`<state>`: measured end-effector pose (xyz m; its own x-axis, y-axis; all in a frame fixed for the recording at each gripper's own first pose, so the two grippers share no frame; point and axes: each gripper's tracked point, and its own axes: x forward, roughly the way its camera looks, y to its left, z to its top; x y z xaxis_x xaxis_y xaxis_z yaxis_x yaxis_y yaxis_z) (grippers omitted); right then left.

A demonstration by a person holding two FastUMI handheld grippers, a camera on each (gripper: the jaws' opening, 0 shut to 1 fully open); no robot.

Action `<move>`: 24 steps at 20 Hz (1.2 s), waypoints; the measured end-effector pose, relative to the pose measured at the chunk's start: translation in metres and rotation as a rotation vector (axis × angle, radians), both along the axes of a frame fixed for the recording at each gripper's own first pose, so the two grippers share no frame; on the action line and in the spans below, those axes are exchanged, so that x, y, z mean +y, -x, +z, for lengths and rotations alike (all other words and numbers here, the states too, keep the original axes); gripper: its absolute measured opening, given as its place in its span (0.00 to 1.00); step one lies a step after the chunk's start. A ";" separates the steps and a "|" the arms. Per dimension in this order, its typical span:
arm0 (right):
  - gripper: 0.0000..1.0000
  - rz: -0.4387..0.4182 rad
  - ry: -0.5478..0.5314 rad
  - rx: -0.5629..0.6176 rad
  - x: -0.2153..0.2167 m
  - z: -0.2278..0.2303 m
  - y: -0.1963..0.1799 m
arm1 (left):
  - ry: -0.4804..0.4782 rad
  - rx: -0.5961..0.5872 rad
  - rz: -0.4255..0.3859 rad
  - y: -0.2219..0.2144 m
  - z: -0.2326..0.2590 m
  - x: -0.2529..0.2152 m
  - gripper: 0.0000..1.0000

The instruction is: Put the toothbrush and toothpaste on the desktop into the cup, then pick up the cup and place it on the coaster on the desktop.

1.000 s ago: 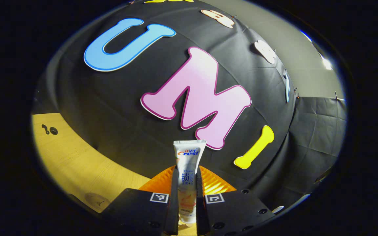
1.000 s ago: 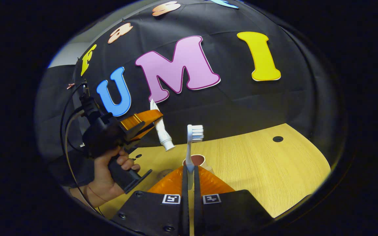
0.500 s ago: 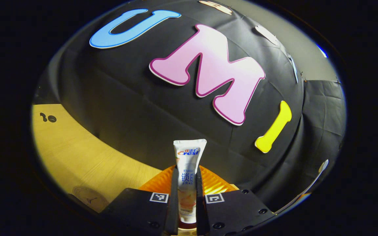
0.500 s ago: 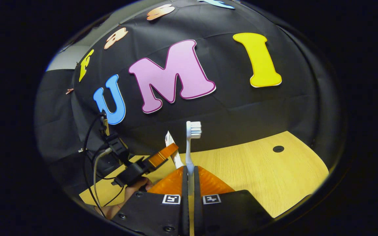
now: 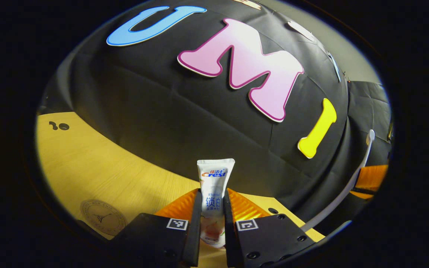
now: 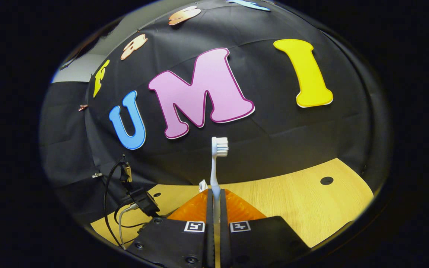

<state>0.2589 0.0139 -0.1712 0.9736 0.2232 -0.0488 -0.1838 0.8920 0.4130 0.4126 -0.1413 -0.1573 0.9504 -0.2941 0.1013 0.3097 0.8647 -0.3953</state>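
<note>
The wooden worktop [image 5: 99,167] lies below both tools, with the round coaster [image 5: 102,217] at its near left edge in the left gripper view. The left gripper [image 5: 212,227] pinches the toothpaste [image 5: 214,193] upright, crimped end up, and the right gripper [image 6: 214,223] is pressed together on the toothbrush [image 6: 216,167], bristles up. Judging from this, the toothpaste should go down cap-first and be released only once the cap is inside the cup, with the toothbrush held aside.

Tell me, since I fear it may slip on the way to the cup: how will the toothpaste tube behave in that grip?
Clamped mid-body by the left hand-held gripper, the toothpaste tube stands upright, so it probably holds. Its glossy skin looks slippery and squeezable. The flat crimped top suggests it is light, unlikely to sag.
</note>
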 end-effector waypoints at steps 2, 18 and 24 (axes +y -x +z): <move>0.10 0.002 0.005 -0.003 0.002 -0.001 -0.006 | -0.017 0.027 -0.026 0.005 -0.013 -0.008 0.37; 0.10 0.054 0.009 0.050 0.033 -0.040 -0.050 | -0.035 0.064 0.066 0.116 -0.022 0.056 0.71; 0.10 0.084 0.057 0.126 0.057 -0.081 -0.059 | -0.042 0.111 0.102 0.154 -0.033 0.091 0.71</move>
